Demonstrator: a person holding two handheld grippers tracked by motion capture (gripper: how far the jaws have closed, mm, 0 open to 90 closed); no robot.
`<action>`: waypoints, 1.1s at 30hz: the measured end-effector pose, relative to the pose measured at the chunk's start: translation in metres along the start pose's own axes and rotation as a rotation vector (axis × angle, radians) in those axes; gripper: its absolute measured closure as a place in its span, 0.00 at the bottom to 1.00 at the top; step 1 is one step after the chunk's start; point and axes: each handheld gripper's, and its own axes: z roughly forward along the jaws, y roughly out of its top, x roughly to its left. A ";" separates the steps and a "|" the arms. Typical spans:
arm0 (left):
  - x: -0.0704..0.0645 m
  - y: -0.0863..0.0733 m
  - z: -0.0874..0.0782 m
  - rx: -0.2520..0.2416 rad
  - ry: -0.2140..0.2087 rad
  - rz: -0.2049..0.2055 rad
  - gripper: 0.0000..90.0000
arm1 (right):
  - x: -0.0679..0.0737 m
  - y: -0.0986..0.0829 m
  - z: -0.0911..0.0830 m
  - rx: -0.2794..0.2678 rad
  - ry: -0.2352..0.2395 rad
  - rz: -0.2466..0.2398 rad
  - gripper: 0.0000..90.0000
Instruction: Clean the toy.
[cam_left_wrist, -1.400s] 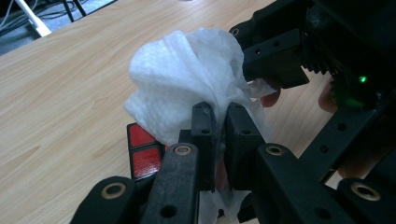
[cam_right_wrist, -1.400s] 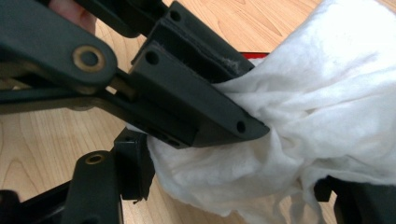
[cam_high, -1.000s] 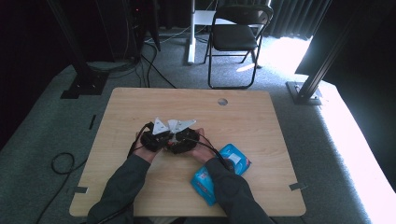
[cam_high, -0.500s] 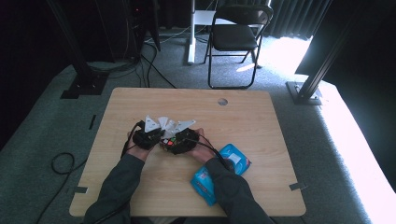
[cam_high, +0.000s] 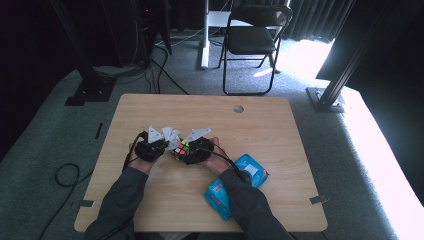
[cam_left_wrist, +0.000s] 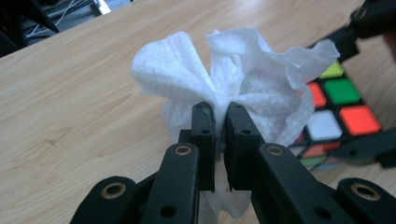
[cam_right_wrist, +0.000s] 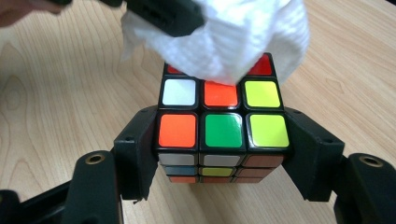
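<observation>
Two grippers meet near the middle of the wooden table (cam_high: 260, 130), and we hold one in each hand. Our left gripper (cam_left_wrist: 220, 116) has its jaws pressed nearly together, pinching a crumpled white wipe (cam_left_wrist: 243, 79) whose folds bloom up just past the jaw tips. Our right gripper (cam_right_wrist: 223, 135) has its jaws spread to the width of a puzzle cube (cam_right_wrist: 223, 128) and clamps it from both sides, the cube sitting squarely between them with its top face of orange, green, yellow and white squares turned up to us. In the right gripper view the wipe lies on the far row of the cube's top face, touching it, with the left gripper's black jaw just above. From the high view, the cube (cam_high: 183, 148) sits between the two grippers, and a blue wipe packet (cam_high: 235, 185) lies on the table behind the right gripper, beside our right forearm.
</observation>
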 end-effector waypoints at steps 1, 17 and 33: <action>0.000 -0.001 0.001 0.003 0.000 0.001 0.93 | 0.000 0.000 0.000 -0.002 -0.001 0.000 0.38; -0.006 -0.010 0.010 0.016 -0.036 0.018 0.93 | -0.001 0.000 -0.002 -0.026 -0.010 0.007 0.38; -0.009 -0.021 0.020 0.068 -0.033 0.041 0.93 | -0.002 0.000 -0.004 -0.041 -0.014 0.013 0.38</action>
